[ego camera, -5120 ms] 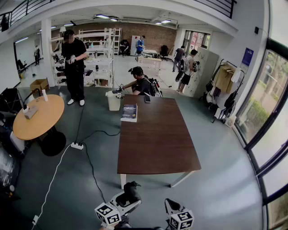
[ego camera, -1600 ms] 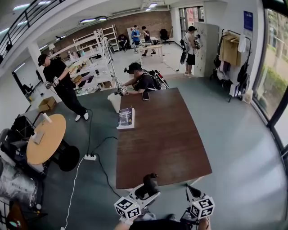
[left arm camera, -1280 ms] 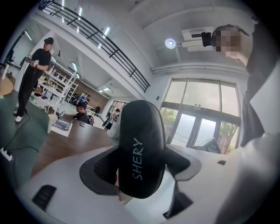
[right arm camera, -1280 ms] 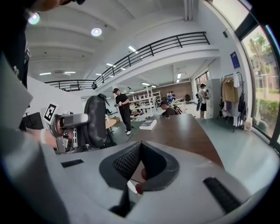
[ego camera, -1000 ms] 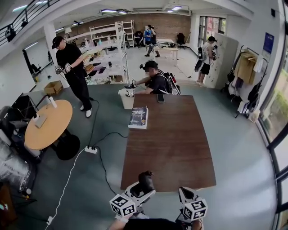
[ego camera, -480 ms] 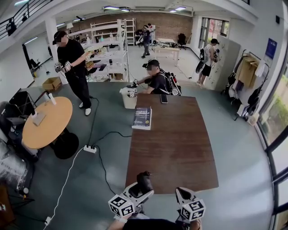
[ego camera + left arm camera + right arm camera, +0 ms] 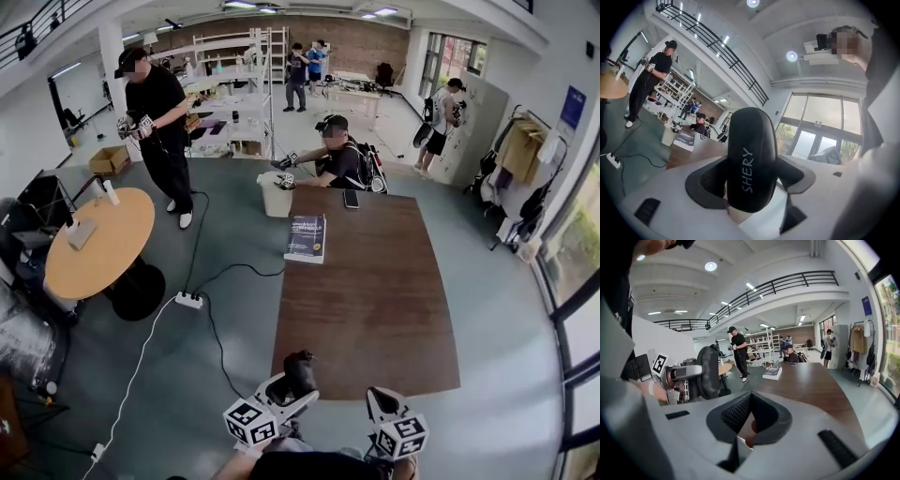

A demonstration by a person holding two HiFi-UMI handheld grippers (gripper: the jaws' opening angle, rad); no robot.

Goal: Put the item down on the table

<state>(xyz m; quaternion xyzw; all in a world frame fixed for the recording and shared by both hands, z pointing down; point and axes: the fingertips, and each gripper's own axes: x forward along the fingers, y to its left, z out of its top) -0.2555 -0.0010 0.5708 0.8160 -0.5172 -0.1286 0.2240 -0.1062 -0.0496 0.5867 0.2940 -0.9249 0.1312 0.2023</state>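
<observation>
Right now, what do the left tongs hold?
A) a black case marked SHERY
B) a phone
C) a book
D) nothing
A: in the left gripper view the left tongs are closed on the black case, while the book and phone lie far off on the table.

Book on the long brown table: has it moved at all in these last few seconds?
No. The book still lies at the brown table's far left edge, near the phone; only the camera shifted.
</observation>
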